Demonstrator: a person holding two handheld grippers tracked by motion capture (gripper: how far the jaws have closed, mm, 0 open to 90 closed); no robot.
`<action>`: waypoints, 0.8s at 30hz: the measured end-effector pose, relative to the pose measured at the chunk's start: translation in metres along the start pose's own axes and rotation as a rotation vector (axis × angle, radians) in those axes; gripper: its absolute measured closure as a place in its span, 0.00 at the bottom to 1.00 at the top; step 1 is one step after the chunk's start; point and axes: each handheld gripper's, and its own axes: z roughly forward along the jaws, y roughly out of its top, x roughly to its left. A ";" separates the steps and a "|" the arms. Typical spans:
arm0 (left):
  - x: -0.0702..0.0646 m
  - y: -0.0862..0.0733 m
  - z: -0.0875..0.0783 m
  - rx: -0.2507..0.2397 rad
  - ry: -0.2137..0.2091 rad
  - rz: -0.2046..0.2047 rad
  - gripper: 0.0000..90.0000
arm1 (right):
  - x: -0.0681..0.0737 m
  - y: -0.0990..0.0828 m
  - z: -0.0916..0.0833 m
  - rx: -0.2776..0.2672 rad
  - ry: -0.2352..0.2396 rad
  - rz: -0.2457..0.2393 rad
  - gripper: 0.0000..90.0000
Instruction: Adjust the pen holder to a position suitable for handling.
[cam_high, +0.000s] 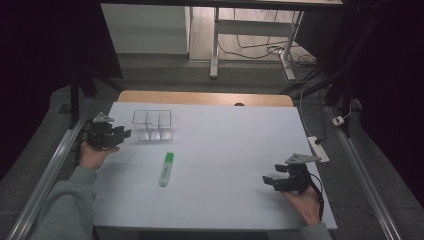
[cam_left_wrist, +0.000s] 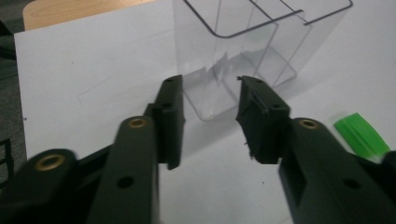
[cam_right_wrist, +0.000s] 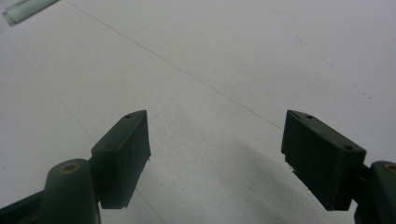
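The left gripper (cam_left_wrist: 210, 100), jaws partly apart and holding nothing, points straight at the near corner of the clear plastic divided box (cam_left_wrist: 247, 51) just ahead at the table's far left, while the right gripper (cam_high: 280, 181) rests wide open, well apart.

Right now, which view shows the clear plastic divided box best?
The left gripper view: the clear plastic divided box is close, showing its dark rim, inner dividers and near corner just beyond the tongs. The high view shows it whole but small. The right gripper view looks at bare white tabletop.
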 end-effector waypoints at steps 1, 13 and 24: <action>0.000 0.000 0.000 0.000 0.000 0.000 0.76 | 0.000 0.000 0.000 0.000 0.000 0.000 0.25; 0.015 0.017 0.033 0.047 -0.002 -0.006 0.99 | -0.001 0.000 0.003 0.010 -0.007 0.003 0.25; 0.023 0.020 0.052 0.079 -0.003 -0.011 0.99 | -0.002 0.000 0.005 0.017 -0.012 -0.006 0.25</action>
